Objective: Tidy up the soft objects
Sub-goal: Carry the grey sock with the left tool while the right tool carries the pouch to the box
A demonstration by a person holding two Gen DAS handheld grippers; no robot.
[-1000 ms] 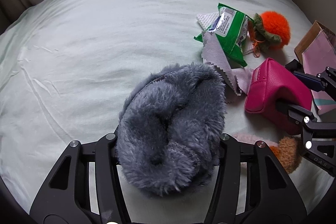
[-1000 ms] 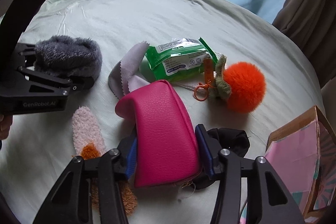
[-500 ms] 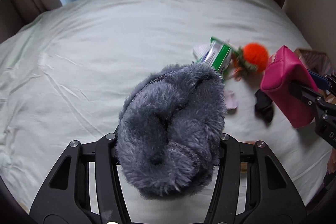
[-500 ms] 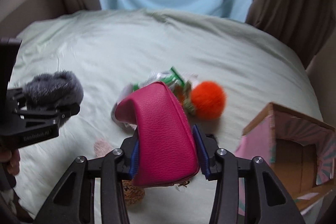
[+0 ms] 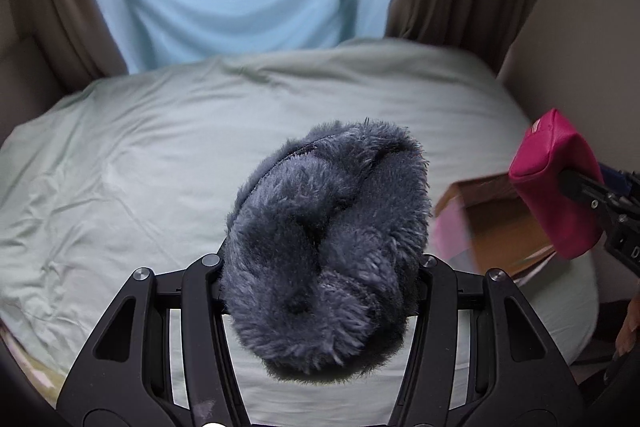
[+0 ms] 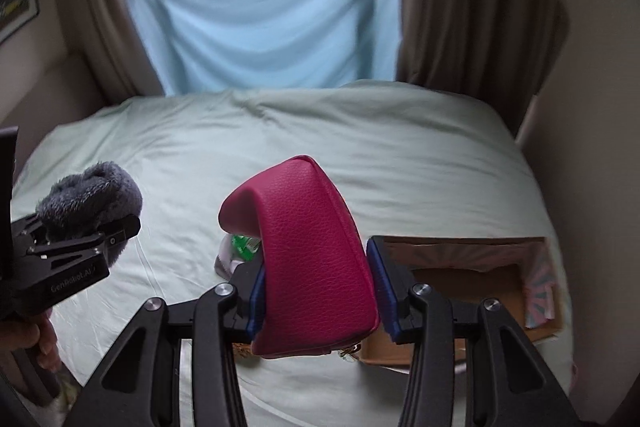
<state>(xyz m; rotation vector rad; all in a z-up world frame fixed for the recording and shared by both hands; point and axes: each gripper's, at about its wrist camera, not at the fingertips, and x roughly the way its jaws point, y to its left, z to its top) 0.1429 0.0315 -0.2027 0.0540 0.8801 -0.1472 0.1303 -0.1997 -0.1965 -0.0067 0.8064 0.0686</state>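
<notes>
My left gripper [image 5: 320,267] is shut on a grey fluffy pouch [image 5: 324,247] and holds it in the air above the bed. It also shows at the left of the right wrist view [image 6: 90,203]. My right gripper [image 6: 316,291] is shut on a pink leather pouch [image 6: 308,259], lifted above the bed; the pouch also shows at the right of the left wrist view [image 5: 556,187]. An open cardboard box [image 6: 472,279] with pink patterned sides lies on the bed just right of the pink pouch. A green wipes pack [image 6: 244,245] peeks out behind the pink pouch.
The bed has a pale green sheet [image 6: 280,131]. A light blue cloth [image 6: 260,19] hangs at the window between brown curtains [image 6: 472,7]. A wall runs along the bed's right side. The box also shows in the left wrist view [image 5: 496,227].
Both grippers have risen well above the bed with their pouches. The view tilted up, so the loose items on the sheet dropped out of sight and the window came into view.
</notes>
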